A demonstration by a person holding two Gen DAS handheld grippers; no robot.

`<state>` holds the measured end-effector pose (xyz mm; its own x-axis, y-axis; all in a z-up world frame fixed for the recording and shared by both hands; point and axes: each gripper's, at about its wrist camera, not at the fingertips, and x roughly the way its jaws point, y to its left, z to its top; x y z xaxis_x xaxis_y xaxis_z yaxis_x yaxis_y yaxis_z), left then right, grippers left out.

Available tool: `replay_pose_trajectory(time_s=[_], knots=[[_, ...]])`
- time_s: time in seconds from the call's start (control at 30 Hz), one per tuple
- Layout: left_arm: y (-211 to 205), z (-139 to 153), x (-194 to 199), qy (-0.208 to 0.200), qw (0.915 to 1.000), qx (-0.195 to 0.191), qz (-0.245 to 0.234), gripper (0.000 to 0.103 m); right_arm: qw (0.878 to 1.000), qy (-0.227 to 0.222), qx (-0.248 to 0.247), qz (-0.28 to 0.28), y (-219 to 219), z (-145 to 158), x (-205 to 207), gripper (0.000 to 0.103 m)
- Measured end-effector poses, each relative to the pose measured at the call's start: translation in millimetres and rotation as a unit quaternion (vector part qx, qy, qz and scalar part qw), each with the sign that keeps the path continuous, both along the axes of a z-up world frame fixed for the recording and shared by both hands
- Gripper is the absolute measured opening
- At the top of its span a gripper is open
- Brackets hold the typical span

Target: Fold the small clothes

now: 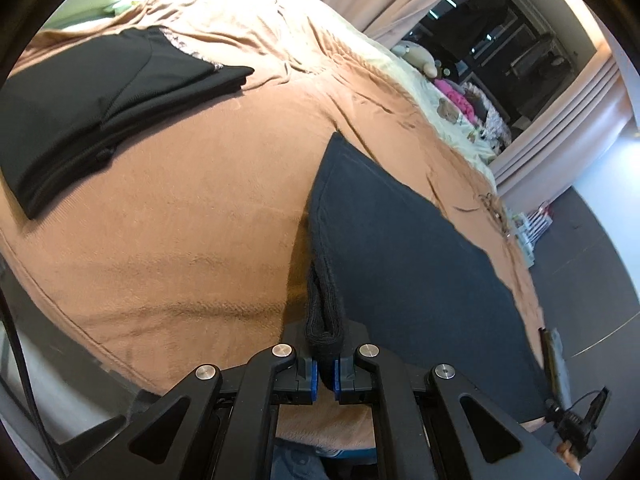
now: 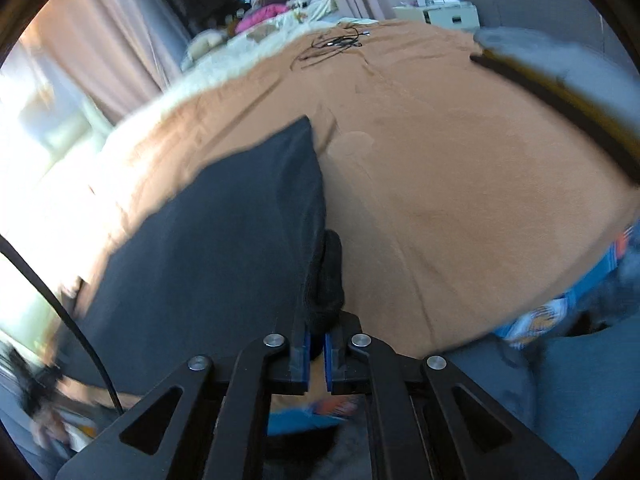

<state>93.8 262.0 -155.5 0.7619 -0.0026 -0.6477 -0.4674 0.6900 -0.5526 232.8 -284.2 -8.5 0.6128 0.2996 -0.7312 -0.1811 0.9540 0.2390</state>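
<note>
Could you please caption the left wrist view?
Left gripper clamps a dark garment above the brown blanket.

The right gripper (image 2: 316, 346) pinches a thick folded hem of the dark garment (image 2: 224, 240), which spreads to the left over the tan blanket (image 2: 460, 184) on the bed. Far off lies a tangle of black cables (image 2: 336, 42) (slightly blurred), with pink curtains (image 2: 104, 40) at far left.

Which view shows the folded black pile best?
The left wrist view. The folded black pile lies there in full at upper left on the brown blanket, apart from the dark garment held by the left gripper. The right wrist view shows none of it, only the garment and blanket.
</note>
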Motion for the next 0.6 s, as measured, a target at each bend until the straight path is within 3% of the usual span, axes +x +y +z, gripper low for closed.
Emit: replay_pose_trajectory(time_s=[0.03,0.2,0.4,0.6], knots=[[1.5,-1.8,-0.5,-0.008,1.0,-0.004,0.004,0.005,1.0,-0.002,-0.027,-0.008,4.2,4.3,-2.6,0.007],[-0.7,-8.7,-0.8,-0.012,0.9999,-0.001,0.002,0.005,0.997,-0.036,-0.063,0.003,29.6,40.1,-18.0,0.009],[5.7,-22.1,-3.2,-0.019,0.9993,-0.031,0.003,0.005,0.996,-0.021,-0.03,0.079,84.9,49.0,-22.9,0.009],[11.4,-27.3,-1.2,-0.021,0.9982,-0.056,0.002,0.005,0.986,-0.011,-0.04,0.159,155.6,45.9,-31.3,0.009]])
